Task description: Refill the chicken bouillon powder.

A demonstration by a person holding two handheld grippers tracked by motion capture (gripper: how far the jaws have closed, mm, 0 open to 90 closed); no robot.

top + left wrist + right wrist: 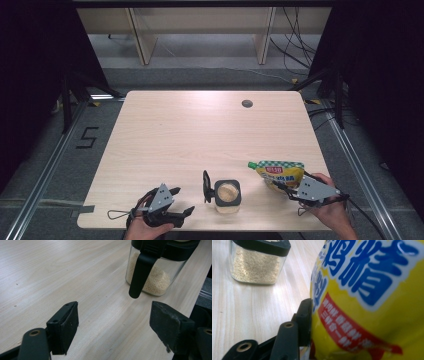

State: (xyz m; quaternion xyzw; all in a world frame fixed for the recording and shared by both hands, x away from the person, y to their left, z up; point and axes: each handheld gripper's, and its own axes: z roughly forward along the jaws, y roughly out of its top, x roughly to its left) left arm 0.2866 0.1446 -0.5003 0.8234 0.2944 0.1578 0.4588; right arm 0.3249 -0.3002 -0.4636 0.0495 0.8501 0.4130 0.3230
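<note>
**Yellow pouch clamped in the right tool, grain jar ahead of the left**

Glass makes up the body of the jar (pixel 227 194), a squarish clear container with a black collar and a black lid (pixel 206 186) swung up on its hinge on the side toward the left tool. From above, the mouth is uncovered and shows a pale beige fill. In the left gripper view the jar (pixel 160 277) holds fine cream-coloured granules that reach roughly halfway up the wall, with the black lid tab (pixel 140 275) hanging down in front of the glass. In the right gripper view the same jar (pixel 255 263) stands ahead and off to the side of the jaw, its granules packed close under the collar.

A yellow pouch (pixel 281 173) lies just ahead of the right tool (pixel 281 187) on the pale wooden worktop (pixel 190 135). It has a green screw cap at one corner, a green-and-white chequered band along its top and a red label. Up close the pouch (pixel 372 302) is glossy, printed with large blue characters edged in white and a red banner with small white lettering; it is crinkled near the jaw.

The right tool is clenched on the pouch, one black jaw pressed flat against the printed face. The left tool (pixel 179 200) stands released, jaws wide apart, with the jar just beyond them and not touching either one (pixel 113 322).
</note>
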